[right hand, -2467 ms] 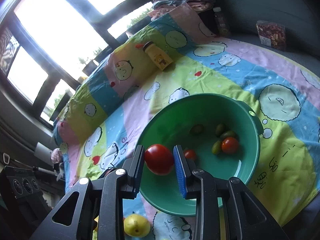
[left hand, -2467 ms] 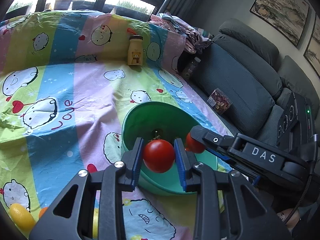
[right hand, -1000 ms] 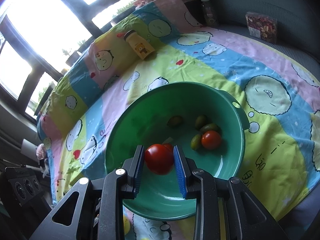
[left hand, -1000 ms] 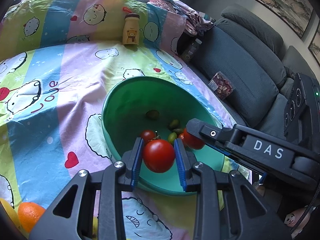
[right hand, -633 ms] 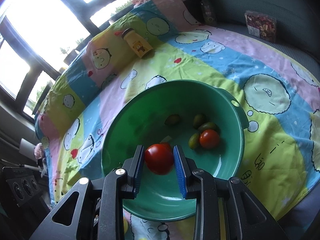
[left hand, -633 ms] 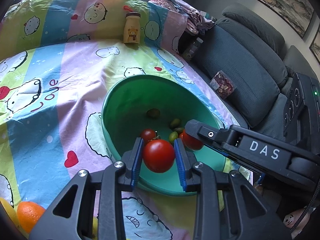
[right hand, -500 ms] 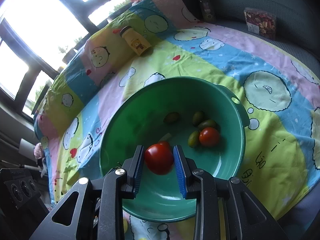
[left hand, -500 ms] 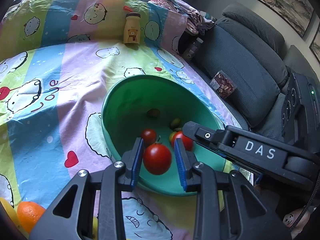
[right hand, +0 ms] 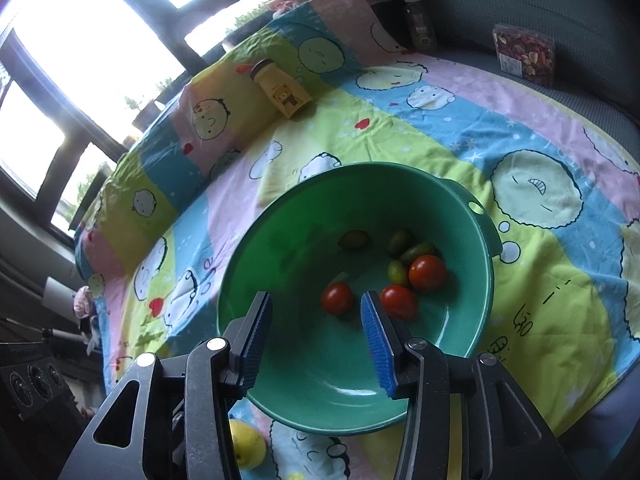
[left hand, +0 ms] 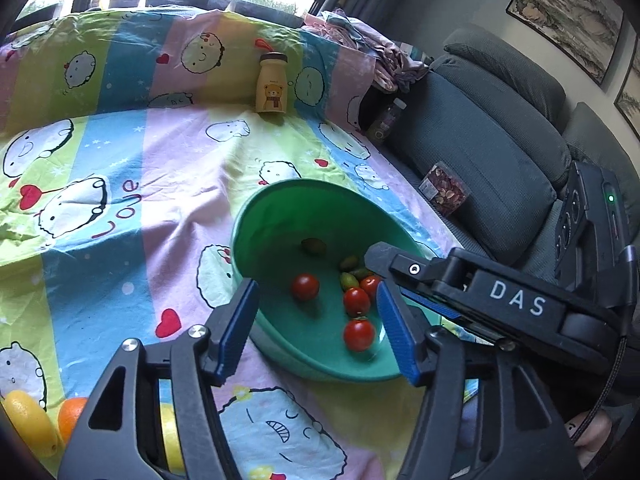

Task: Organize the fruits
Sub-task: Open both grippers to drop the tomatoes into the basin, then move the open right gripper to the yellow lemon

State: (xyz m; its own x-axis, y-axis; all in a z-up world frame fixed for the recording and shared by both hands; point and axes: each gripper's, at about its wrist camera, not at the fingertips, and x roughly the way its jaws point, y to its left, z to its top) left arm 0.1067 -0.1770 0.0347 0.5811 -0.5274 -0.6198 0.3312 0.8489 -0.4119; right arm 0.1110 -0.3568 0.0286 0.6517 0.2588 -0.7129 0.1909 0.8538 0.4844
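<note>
A green bowl [left hand: 276,216] [right hand: 280,240] sits on the cartoon-print sheet. It holds several red tomatoes, such as one [left hand: 359,334] near the front and one [right hand: 427,272] at the right, plus small green fruits [left hand: 349,280] [right hand: 398,272]. My left gripper [left hand: 316,328] is open and empty above the bowl's near rim. My right gripper [right hand: 316,340] is open and empty over the bowl; its body shows in the left wrist view [left hand: 496,300] at the bowl's right.
A yellow bear bottle [left hand: 272,84] [right hand: 286,94] stands at the far side of the sheet. A lemon [left hand: 24,420] and an orange [left hand: 70,416] lie at the left front. Another lemon [right hand: 246,444] lies below the bowl. A grey sofa [left hand: 480,152] with a snack packet [left hand: 444,194] is at the right.
Both grippers opened and dropped their tomatoes, which now lie in the bowl. Both pulled back slightly from the bowl.
</note>
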